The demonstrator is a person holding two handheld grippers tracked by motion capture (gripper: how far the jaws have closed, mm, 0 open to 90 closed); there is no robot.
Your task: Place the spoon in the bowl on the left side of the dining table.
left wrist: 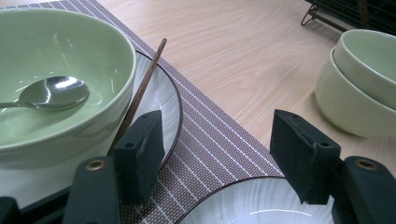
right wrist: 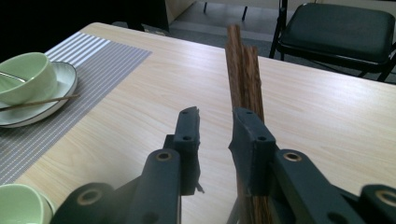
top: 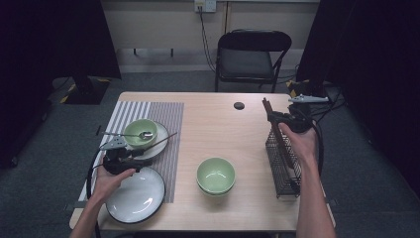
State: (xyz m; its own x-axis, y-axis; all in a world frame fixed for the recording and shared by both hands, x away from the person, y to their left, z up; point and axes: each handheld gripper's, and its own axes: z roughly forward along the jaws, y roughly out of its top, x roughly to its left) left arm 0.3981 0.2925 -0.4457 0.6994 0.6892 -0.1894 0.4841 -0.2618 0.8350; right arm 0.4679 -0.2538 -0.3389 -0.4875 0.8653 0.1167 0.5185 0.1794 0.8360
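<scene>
Wooden chopsticks (right wrist: 243,79) touching my right gripper (right wrist: 215,128), jaws narrowly parted, grip uncertain; my left gripper (left wrist: 217,149) gapes empty beside plate (left wrist: 166,100).

Bright overhead-lit tabletop, dark surrounds, sharp close-ups.

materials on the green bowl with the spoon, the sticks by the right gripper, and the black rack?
Pale green bowl: looks like glazed ceramic, since it is glossy with soft reflections. Silver spoon in it: polished metal, mirror-bright. Brown sticks, likely chopsticks: wood by the visible grain, matte. Black mesh rack: probably coated metal wire, a thin open grid; the coating cannot be confirmed.
</scene>
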